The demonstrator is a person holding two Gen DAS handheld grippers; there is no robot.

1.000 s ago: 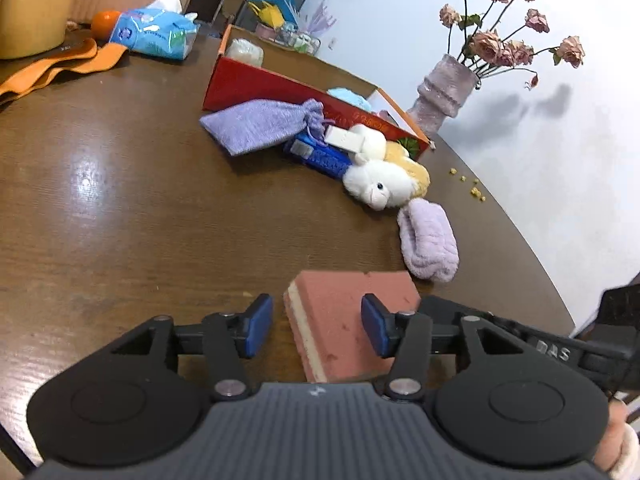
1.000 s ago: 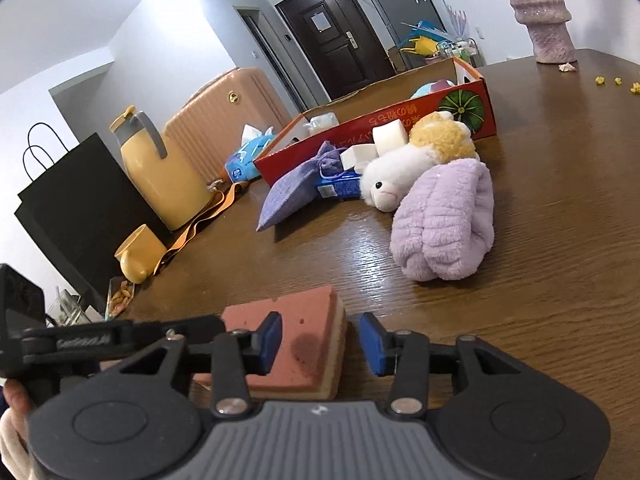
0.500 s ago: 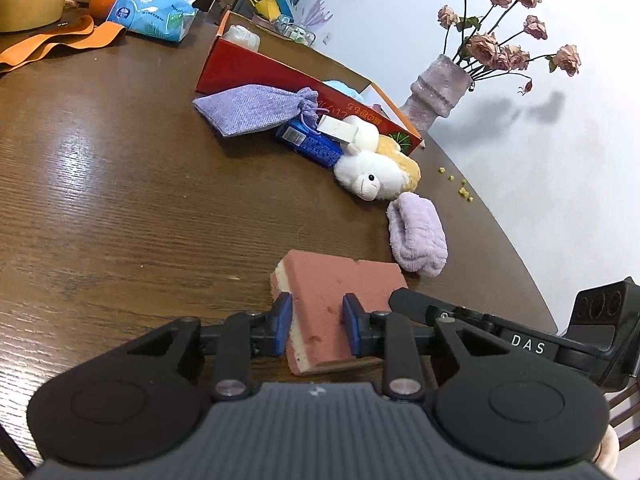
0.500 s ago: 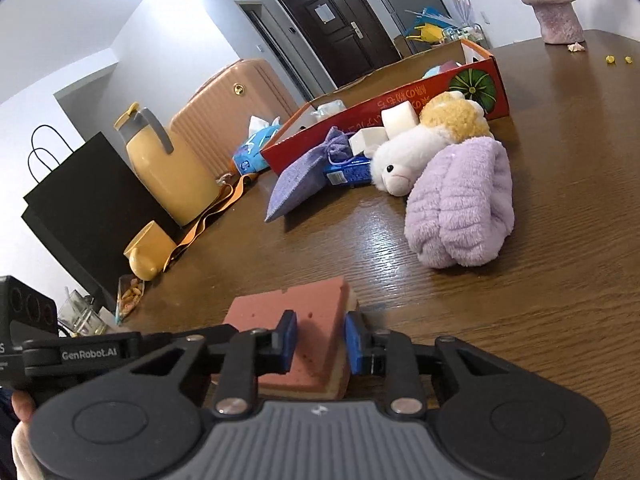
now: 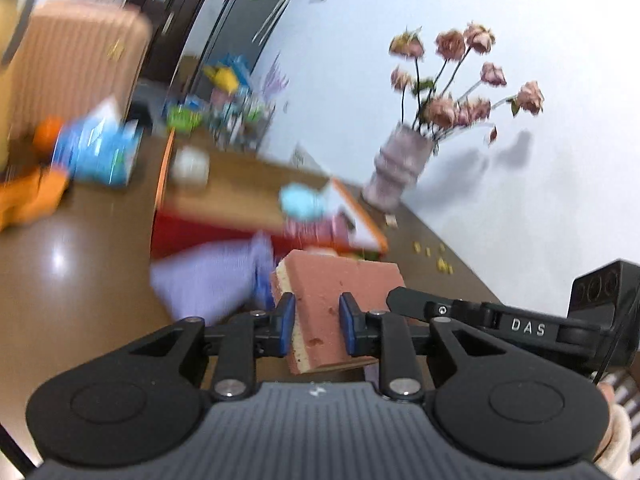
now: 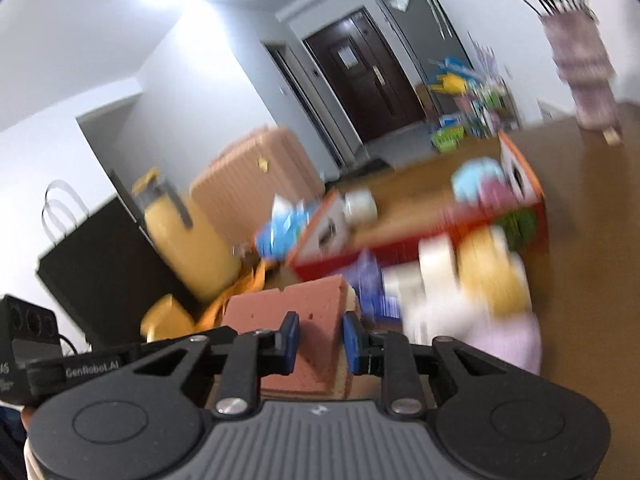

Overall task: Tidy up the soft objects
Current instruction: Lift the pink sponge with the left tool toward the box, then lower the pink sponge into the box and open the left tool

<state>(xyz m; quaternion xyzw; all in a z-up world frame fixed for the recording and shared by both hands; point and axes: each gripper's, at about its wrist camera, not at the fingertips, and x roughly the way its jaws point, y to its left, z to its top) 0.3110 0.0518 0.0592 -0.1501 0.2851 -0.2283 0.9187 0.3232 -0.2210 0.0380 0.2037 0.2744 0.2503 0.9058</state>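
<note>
Both grippers are shut on one pink sponge (image 5: 340, 292) with a yellow underside, each on an opposite edge, and hold it up off the table. My left gripper (image 5: 317, 327) pinches its near edge. My right gripper (image 6: 319, 342) pinches the sponge (image 6: 296, 308) from the other side. Behind it, blurred, the red open box (image 5: 224, 236) holds a blue soft thing (image 5: 302, 204). A lilac pouch (image 5: 204, 280) lies in front of the box. The white and yellow plush (image 6: 480, 276) and the lilac fluffy roll (image 6: 504, 344) lie to my right.
A vase of dried roses (image 5: 400, 172) stands at the table's far right edge. A blue tissue pack (image 5: 96, 152), an orange cloth (image 5: 28, 196), a yellow jug (image 6: 180, 236) and a black bag (image 6: 100, 272) are on the left side. Yellow crumbs (image 5: 436, 256) dot the table.
Both grippers closed on the sponge and lifted it off the table toward the red box. Both views are now motion-blurred.
</note>
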